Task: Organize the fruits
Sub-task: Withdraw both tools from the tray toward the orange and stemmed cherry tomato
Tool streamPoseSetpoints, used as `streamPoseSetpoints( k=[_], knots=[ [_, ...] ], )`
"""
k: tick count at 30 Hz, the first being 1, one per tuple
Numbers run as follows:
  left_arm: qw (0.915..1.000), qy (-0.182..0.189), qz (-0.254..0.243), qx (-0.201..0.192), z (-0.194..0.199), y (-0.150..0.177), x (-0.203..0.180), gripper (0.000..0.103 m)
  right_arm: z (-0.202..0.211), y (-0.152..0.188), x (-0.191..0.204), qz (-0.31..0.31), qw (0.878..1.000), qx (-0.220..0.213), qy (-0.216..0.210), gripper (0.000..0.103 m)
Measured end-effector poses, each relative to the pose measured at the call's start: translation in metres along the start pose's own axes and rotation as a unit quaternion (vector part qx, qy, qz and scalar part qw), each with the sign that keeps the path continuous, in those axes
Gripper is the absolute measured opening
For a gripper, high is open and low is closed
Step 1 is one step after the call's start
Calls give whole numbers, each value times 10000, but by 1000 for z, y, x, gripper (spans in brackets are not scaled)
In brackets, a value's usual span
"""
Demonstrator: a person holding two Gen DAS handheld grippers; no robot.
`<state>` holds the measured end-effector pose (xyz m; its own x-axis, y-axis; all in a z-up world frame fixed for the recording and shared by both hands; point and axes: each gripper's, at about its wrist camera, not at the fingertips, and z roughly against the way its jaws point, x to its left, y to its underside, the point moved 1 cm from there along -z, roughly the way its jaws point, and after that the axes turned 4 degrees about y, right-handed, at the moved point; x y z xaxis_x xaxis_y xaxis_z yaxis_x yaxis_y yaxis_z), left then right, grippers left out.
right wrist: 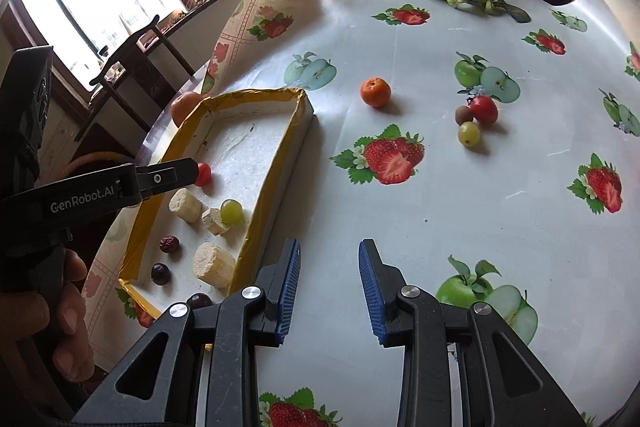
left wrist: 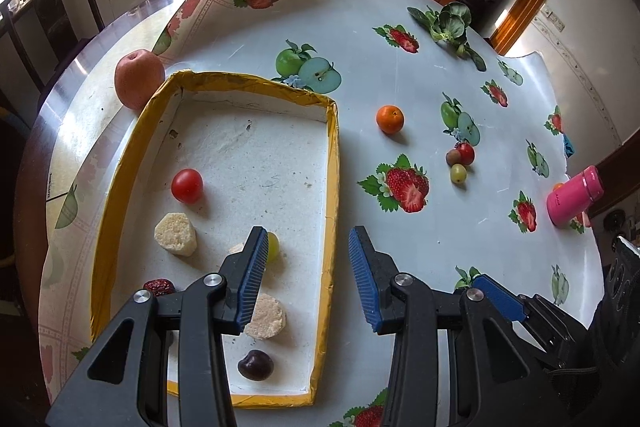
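Observation:
A yellow-rimmed tray point(left wrist: 330, 163) point(right wrist: 264, 201) holds a cherry tomato point(left wrist: 187, 185), a green grape point(right wrist: 231, 211), several banana pieces point(left wrist: 175, 235), a red date point(right wrist: 169, 244) and a dark cherry point(left wrist: 256, 365). My left gripper point(left wrist: 308, 267) is open and empty above the tray's right rim. My right gripper point(right wrist: 329, 287) is open and empty over the bare cloth right of the tray. On the cloth lie a mandarin point(left wrist: 389, 119) point(right wrist: 375, 92) and a cluster of a red fruit point(right wrist: 483, 109), a brown fruit point(right wrist: 463, 115) and a green grape point(right wrist: 469, 134).
An apple point(left wrist: 138, 79) rests against the tray's far left corner. A leafy green vegetable point(left wrist: 451, 23) lies at the far side. A pink bottle point(left wrist: 574, 195) stands near the right table edge. Another dark cherry point(right wrist: 199, 300) lies just outside the tray's near corner.

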<state>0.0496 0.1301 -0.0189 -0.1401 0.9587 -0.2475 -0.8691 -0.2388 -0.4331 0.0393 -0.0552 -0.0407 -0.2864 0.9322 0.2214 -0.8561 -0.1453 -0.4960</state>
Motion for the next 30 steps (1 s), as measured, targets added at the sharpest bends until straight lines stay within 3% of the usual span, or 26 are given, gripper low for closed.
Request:
streamPoseSetpoints(
  k=[17, 30],
  knots=[
    [9998, 79, -176, 92, -7, 6, -35, 40, 13, 12, -52, -396, 9991, -35, 151, 33],
    [9987, 212, -308, 340, -37, 1, -58, 40, 2, 10, -87, -675, 9972, 38, 325, 33]
  ],
)
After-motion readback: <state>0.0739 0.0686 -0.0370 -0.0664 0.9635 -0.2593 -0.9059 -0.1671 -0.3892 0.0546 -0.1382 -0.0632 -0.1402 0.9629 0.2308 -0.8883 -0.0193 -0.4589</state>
